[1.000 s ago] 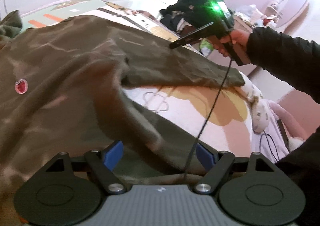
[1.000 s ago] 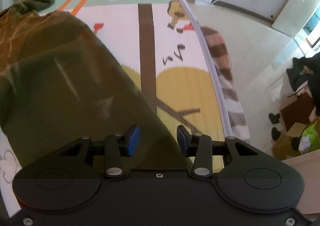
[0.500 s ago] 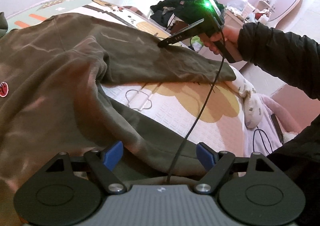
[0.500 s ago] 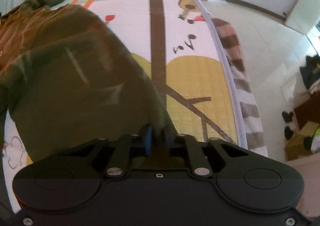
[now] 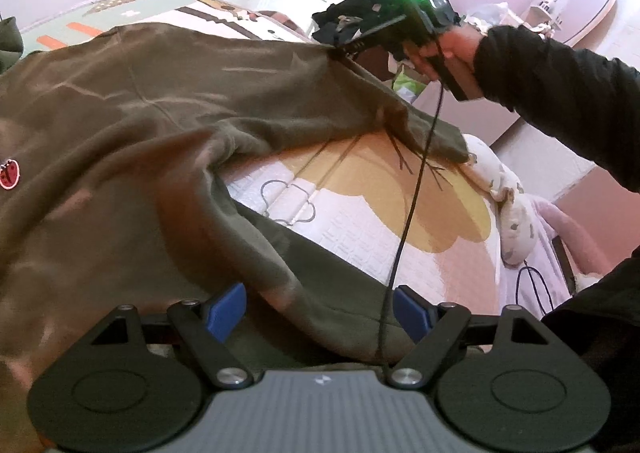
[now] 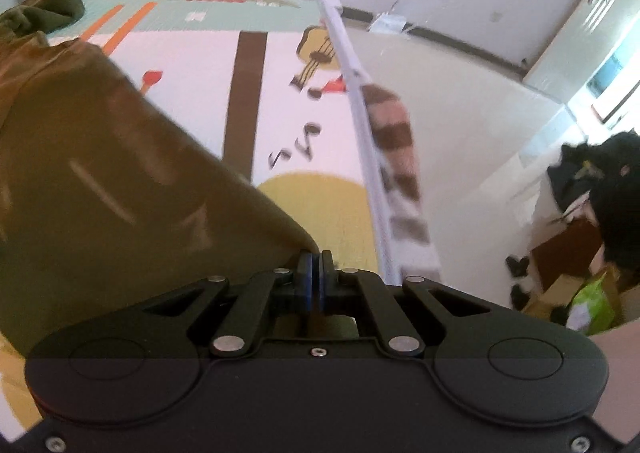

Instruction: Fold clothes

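Sweatshirt [image 5: 120,141] spread over play mat [image 5: 360,213]; right gripper [image 6: 314,265] clamped on sleeve [image 5: 304,93] edge w/ fabric lifted, left gripper [image 5: 320,305] jaws wide apart, holding nothing.

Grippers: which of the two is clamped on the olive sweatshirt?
The right gripper, with its blue pads pinched shut on the sweatshirt's sleeve edge, lifting it. The left gripper is wide open over the hem, gripping nothing.

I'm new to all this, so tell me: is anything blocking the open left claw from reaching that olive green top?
Nothing solid does. The left gripper hangs open just over the olive top, whose hem lies between its fingers. Only the thin black cable from the right gripper, which is shut on the sleeve, crosses in front.
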